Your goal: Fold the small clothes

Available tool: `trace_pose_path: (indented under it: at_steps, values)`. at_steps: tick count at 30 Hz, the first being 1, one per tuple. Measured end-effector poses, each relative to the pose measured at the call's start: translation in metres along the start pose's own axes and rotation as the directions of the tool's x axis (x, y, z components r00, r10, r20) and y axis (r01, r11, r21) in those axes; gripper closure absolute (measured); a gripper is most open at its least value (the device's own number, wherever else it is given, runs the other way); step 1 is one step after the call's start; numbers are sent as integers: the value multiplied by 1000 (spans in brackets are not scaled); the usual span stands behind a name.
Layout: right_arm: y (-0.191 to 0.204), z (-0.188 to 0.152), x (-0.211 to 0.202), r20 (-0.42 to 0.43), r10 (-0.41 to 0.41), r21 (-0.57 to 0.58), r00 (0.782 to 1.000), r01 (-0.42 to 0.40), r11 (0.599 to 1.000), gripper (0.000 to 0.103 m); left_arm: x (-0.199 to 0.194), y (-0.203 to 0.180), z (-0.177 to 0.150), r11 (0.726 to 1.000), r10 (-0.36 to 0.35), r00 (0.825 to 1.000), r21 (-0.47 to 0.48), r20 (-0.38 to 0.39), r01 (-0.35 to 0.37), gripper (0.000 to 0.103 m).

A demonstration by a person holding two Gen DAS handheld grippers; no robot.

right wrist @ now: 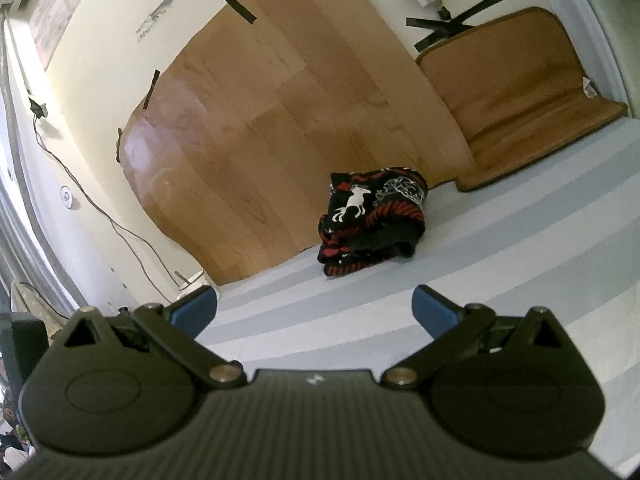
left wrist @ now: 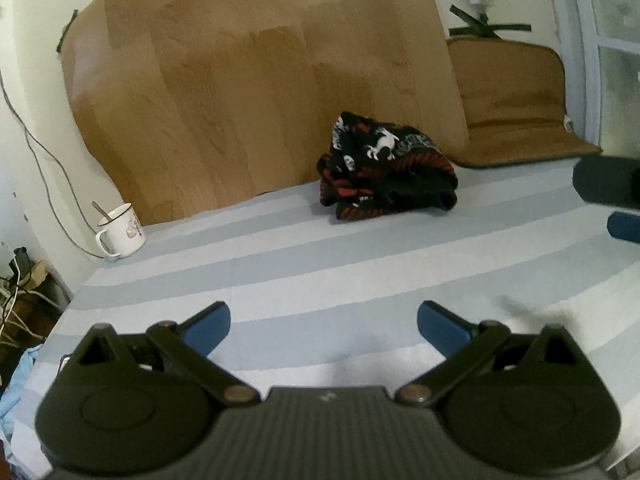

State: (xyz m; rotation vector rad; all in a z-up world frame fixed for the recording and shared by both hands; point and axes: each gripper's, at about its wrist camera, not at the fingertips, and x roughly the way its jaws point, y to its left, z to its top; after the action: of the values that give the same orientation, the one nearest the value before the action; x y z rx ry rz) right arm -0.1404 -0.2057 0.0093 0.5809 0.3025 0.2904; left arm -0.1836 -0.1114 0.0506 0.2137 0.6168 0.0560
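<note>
Both tools were just hanging out over the near end of the striped surface, nothing in either one: the left tool had its blue pads spread wide apart, and the right tool was splayed the same way, totally released. My guess is they were held back and low like that to get a clean look at the job before going in, since neither was anywhere close to the fabric. The thing they were there for, a small black garment with red stripes and white reindeer-looking prints, sat bunched up in a lumpy heap at the far side of the striped sheet, right up against the bottom of a wood-grain board leaning on the wall. It looked knit and floppy, folded over itself in a messy wad with a ribbed red-and-black edge poking out the front, so definitely not folded yet. Seemed like it'd been dumped there to keep the middle free for spreading it out. Off to the left a white mug with a spoon in it sat near the edge, well away from the clothes, and a brown cushion was propped in the right corner. Couldn't tell if it was a bed or a table under that sheet.
</note>
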Motion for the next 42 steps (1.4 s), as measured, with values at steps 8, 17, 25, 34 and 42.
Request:
trace_pose_path:
  at_steps: [8, 17, 25, 34, 42]
  values:
    - [-8, -2, 1, -7, -2, 23, 1000, 3, 1000, 0, 5, -14, -10, 999, -21, 999, 47, -48, 24, 0]
    - [-16, -4, 2, -27, 1, 46, 1000, 0, 999, 0, 13, -26, -25, 994, -35, 993, 100, -109, 46, 0]
    - [-19, -4, 4, -36, 0, 58, 999, 2, 998, 0, 16, -30, -30, 992, -30, 992, 119, -122, 45, 0]
    - [-21, -6, 5, -43, -1, 65, 999, 3, 998, 0, 19, -31, -33, 990, -17, 991, 134, -132, 35, 0]
    - [-18, -7, 4, -37, -12, 51, 999, 14, 999, 0, 20, -30, -33, 990, -8, 991, 139, -132, 26, 0]
